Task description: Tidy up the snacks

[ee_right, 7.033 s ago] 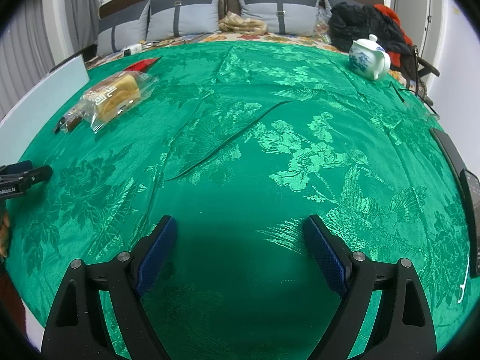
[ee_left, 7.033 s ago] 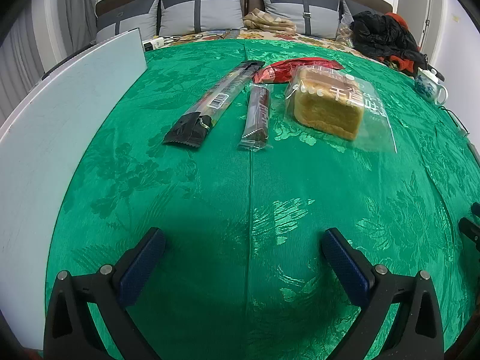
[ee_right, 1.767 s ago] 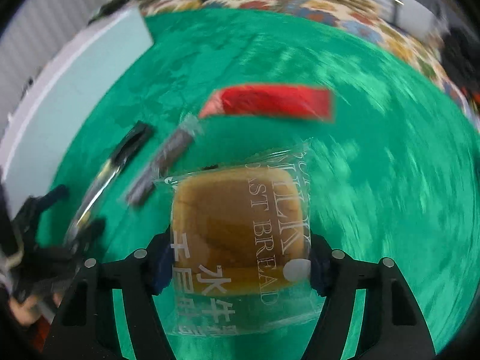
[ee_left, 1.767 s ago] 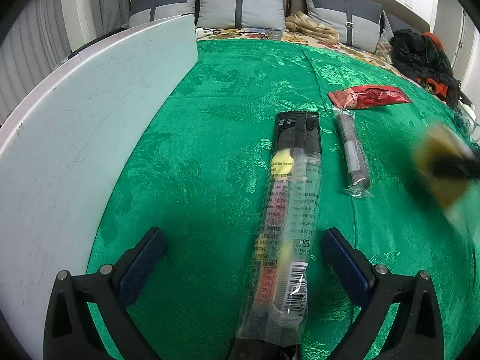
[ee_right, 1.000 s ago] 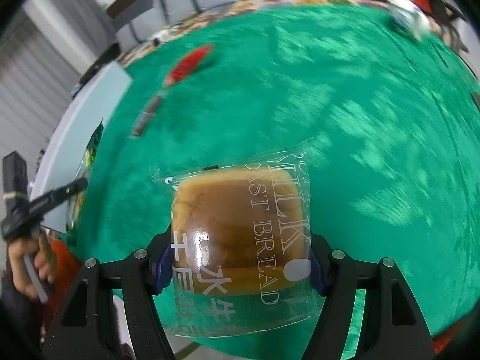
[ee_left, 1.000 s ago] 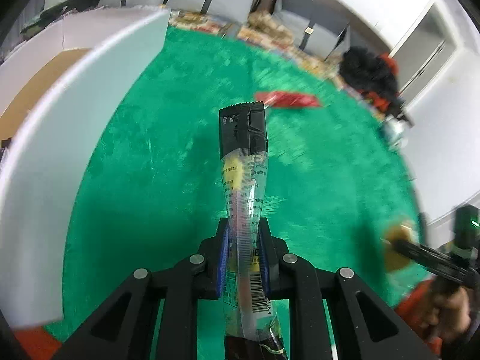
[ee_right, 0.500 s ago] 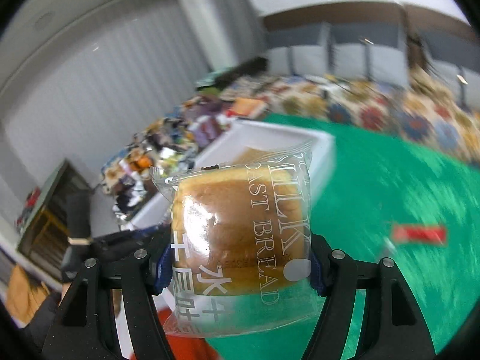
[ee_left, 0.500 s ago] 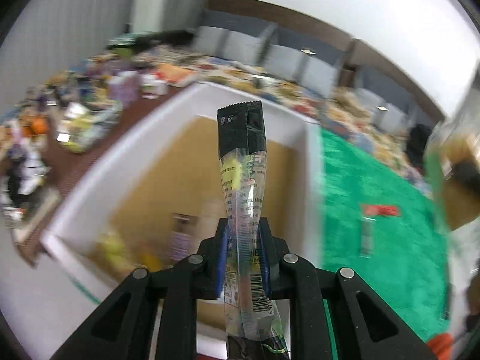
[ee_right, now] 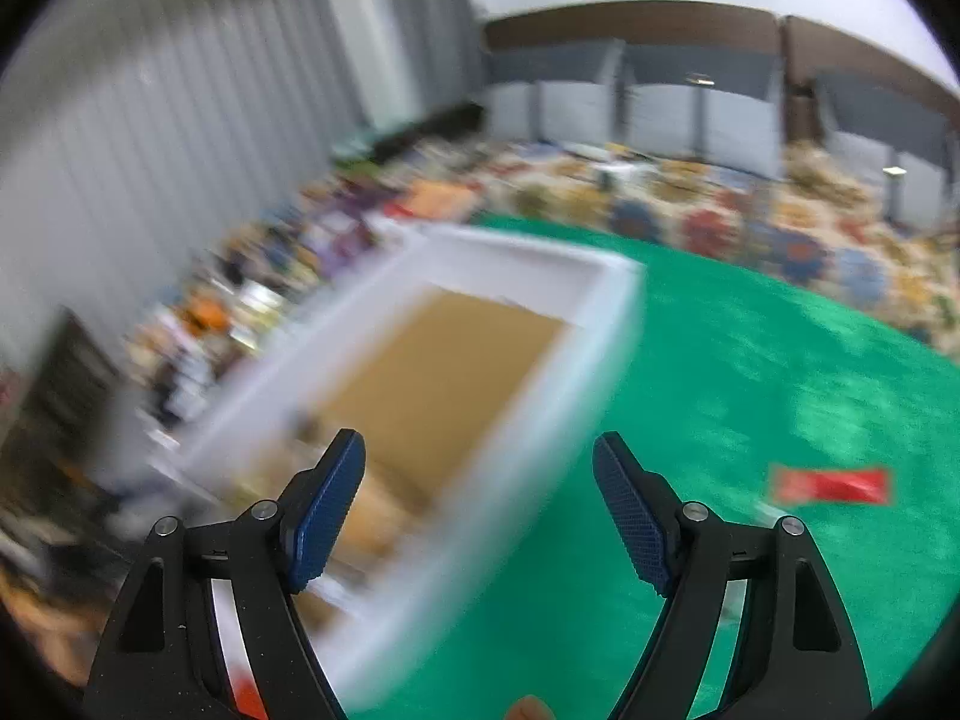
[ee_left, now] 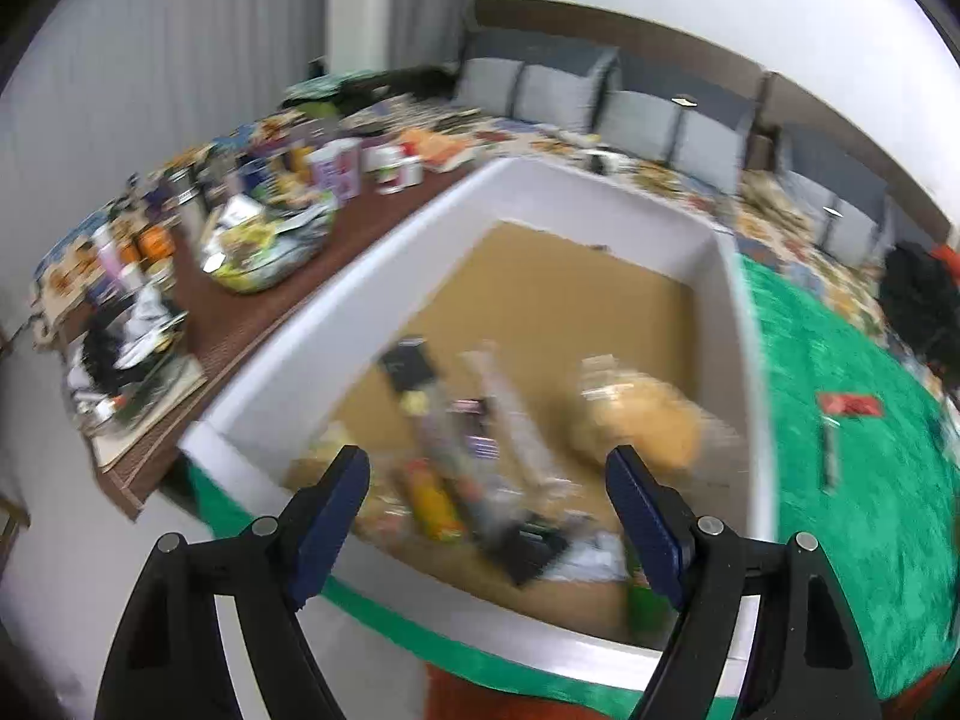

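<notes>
Left fingers [ee_left: 487,483]: I hold them spread wide above the white box [ee_left: 741,324], with nothing between them.
Right fingers [ee_right: 479,468]: mine too are wide apart and empty, over the box's green-side wall [ee_right: 540,414].
Long clear snack pack [ee_left: 438,438]: lies blurred on the box's brown floor, black end toward the far wall.
Bread pack [ee_left: 645,417]: blurred, inside the box, beside the wall next to the green cloth [ee_left: 840,450].
Other wrappers [ee_left: 429,501]: a blurred heap at the box's near end.
Red packet [ee_left: 851,404]: on the green cloth, outside the box.
Dark stick pack [ee_left: 830,461]: on the cloth just nearer than the red packet.
Cluttered counter [ee_left: 252,300]: brown, on the box's other side.
</notes>
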{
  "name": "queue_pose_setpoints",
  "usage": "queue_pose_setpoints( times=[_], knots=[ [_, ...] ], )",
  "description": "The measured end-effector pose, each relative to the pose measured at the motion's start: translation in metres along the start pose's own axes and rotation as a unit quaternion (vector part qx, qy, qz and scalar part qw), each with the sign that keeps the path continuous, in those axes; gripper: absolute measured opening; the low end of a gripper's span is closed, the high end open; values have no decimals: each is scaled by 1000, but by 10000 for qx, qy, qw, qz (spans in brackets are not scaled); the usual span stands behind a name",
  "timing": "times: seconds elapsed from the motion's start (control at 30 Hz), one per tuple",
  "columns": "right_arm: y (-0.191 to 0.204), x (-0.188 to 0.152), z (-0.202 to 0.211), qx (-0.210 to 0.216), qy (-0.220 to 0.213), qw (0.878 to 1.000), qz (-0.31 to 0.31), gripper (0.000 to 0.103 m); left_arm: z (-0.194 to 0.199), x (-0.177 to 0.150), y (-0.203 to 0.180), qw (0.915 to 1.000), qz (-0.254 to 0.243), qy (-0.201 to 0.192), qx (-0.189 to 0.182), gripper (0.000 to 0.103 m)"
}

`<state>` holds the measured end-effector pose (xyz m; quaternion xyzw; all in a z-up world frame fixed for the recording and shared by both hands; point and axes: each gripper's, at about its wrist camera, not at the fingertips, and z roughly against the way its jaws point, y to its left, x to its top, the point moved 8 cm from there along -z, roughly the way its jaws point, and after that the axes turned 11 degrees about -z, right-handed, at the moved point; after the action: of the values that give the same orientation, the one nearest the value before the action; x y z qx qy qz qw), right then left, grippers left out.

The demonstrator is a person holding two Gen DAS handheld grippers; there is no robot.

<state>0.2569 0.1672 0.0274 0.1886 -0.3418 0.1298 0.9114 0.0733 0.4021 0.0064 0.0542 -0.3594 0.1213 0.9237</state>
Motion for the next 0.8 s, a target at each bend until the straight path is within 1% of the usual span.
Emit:
queue_pose_setpoints(
  times=[0.07,0.1,0.13,0.2,0.23,0.27,0.3,0.37,0.43,0.5,0.53,0.63,0.67,0.73,0.8],
  knots=[
    [-55,-33,-3,-659,135,9976,141,81,10,1,-34,9993,-221,-98,-277,82],
    [-90,-56,-2,-1023,244,9943,158,81,15,0,-58,9980,-380,-144,-474,82],
    [-123,-77,2,-1298,342,9909,110,81,18,0,-77,9965,-509,-174,-638,84],
    [-182,-114,16,-1673,455,9848,-124,81,25,-3,-126,9911,-818,-210,-1026,89],
    [-208,-131,25,-1843,468,9815,-241,81,26,-8,-153,9873,-960,-205,-1247,94],
    [-244,-153,39,-2095,467,9759,-406,81,26,-10,-171,9847,-1041,-184,-1388,100],
    [-264,-164,49,-2231,455,9725,-495,81,22,-16,-199,9808,-1161,-125,-1561,101],
    [-314,-186,71,-2560,378,9630,-751,81,11,-27,-234,9768,-1352,46,-1660,101],
    [-343,-197,87,-2733,293,9567,-960,81,-9,-41,-272,9730,-1543,260,-1696,101],
    [-371,-206,101,-2845,194,9516,-1149,81,-31,-52,-305,9716,-1628,401,-1671,101],
    [-381,-210,107,-2888,162,9496,-1208,81,-39,-56,-315,9714,-1645,437,-1654,101],
    [-402,-212,118,-2811,-88,9494,-1396,84,-71,-66,-352,9725,-1656,544,-1542,101],
    [-409,-212,120,-2780,-113,9482,-1535,87,-80,-68,-362,9728,-1647,583,-1520,101],
    [-417,-213,117,-2668,-110,9471,-1778,89,-98,-70,-384,9727,-1660,651,-1483,101],
    [-418,-212,116,-2656,-108,9459,-1859,92,-107,-73,-400,9716,-1751,634,-1459,101]
  ],
)
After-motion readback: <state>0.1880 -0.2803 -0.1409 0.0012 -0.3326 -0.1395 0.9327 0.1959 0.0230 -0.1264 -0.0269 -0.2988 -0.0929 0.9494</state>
